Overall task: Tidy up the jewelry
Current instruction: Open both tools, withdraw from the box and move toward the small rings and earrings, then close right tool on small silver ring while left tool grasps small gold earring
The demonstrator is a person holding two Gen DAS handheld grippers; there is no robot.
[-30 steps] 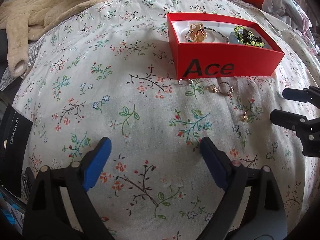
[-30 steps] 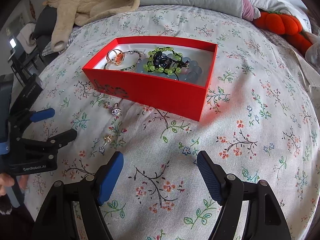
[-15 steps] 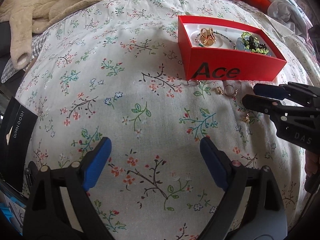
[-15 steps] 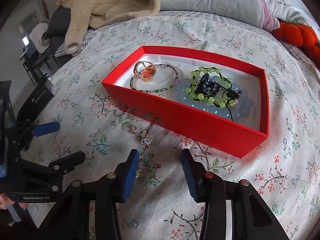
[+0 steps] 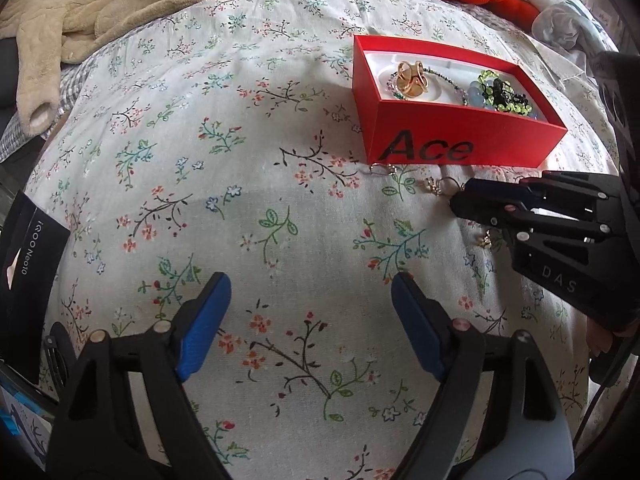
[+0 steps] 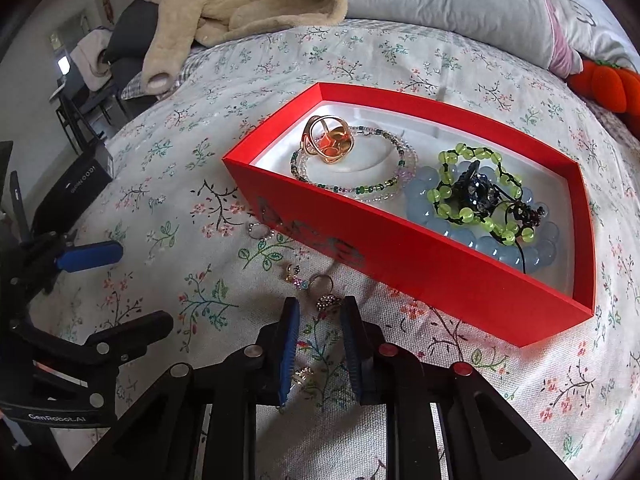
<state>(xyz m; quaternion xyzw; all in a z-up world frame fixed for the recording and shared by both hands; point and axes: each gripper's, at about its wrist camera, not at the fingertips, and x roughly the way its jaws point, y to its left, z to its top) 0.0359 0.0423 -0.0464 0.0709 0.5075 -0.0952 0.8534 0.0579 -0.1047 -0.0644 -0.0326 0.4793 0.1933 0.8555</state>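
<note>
**While Closing on a Loose Ring Beside the Red Box**

While working through the strays left out on the bed [image 6: 192, 184], goes for the jewelled ring [image 6: 329, 303] lying on the floral cover just beside the front wall of the red box [image 6: 400, 256]. Leaves alone, for now, a small earring [image 6: 294, 274] and a hoop [image 6: 258, 231] near it, plus a gold piece [image 6: 302, 374] farther back under the fingers. Shows the sorting well along, judging by the box: a gold ring [image 6: 328, 140], a thin bead strand [image 6: 360, 192] and a green bead bracelet [image 6: 472, 184] atop pale blue beads [image 6: 460, 236] lying inside.

Aims the right hand-held gripper [image 6: 321, 308] steeply downward from the near side, seemingly so as to bracket the ring's raised, studded head with the tips instead of scraping at a flat band on soft cloth. Has just been closing the jaws, now down to a slim gap with that head between the tips. Cannot tell of any real pad pressure on it yet.

Holds the left hand-held gripper [image 5: 310, 284] well apart to the side, pitched down over bare bedspread. Has just drawn its jaws in a little, yet stands wide, with nothing between them. Likely parks it there to stay clear of the pick.

Calls next, by this reading, for a firm pinch, a lift clear of the cover, and a short carry over the front wall into the box.
</note>
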